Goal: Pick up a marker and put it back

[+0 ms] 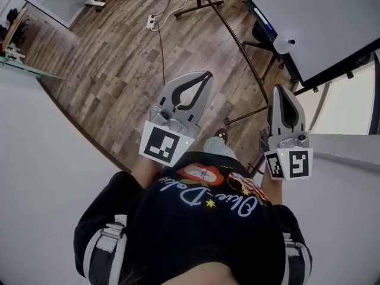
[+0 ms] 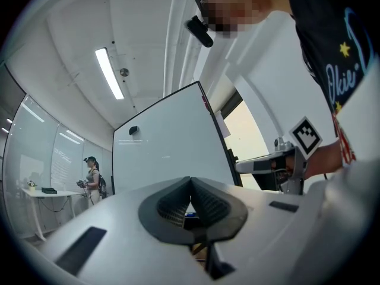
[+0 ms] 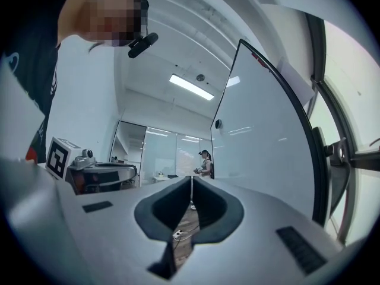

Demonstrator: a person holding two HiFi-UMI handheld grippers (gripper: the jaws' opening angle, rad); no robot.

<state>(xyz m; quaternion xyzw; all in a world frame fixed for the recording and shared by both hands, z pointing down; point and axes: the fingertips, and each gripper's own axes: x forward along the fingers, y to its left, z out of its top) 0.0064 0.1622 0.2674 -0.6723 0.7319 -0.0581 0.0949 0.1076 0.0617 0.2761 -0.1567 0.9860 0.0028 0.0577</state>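
Note:
I cannot make out a marker in any view. A whiteboard (image 1: 320, 22) on a black stand fills the upper right of the head view and stands ahead of both grippers (image 2: 166, 141) (image 3: 261, 141). My left gripper (image 1: 206, 75) is held level over the wooden floor, jaws together with nothing between them (image 2: 190, 181). My right gripper (image 1: 278, 89) is beside it, nearer the whiteboard, also shut and empty (image 3: 192, 179). Each gripper shows in the other's view: the right gripper (image 2: 255, 165) at the right, the left gripper (image 3: 113, 171) at the left.
The whiteboard's stand legs (image 1: 237, 46) stretch across the wooden floor. A power strip (image 1: 151, 21) with a cable lies further out. A white wall (image 1: 41, 159) runs along the left. Another person (image 2: 92, 180) (image 3: 205, 162) stands far off by a glass partition.

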